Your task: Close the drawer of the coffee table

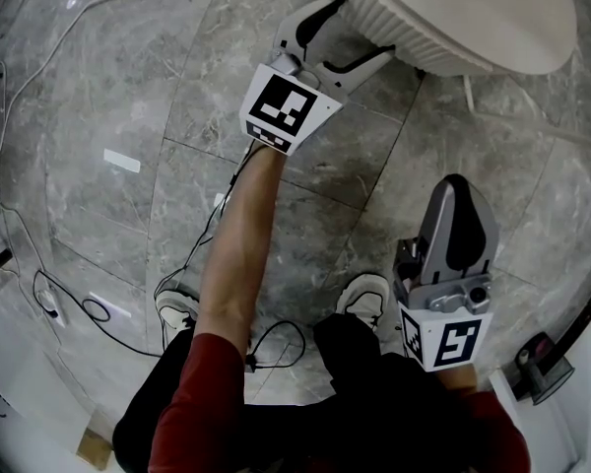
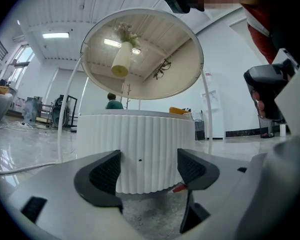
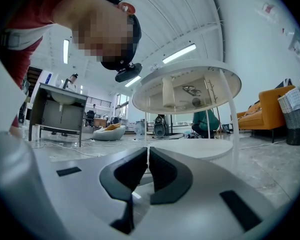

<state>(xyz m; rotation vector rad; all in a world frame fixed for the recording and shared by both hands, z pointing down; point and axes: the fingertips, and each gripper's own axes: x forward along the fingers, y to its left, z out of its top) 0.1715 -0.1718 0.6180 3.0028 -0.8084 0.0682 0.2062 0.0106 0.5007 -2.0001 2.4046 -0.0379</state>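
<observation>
Left gripper view: left gripper [image 2: 149, 170] is gaping at the drawer [image 2: 140, 139], probably risking a skewed, jamming push; right gripper [image 3: 147, 171] is idling, clenched empty.

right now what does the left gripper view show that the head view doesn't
Only the left gripper view: the left gripper has its jaws apart, facing the coffee table's ribbed wall, and a vase and glasses show through the top from below. Only the head view: the person's shoes on the floor and the marker cube on that gripper. Both: the left gripper near the ribbed wall.
</observation>
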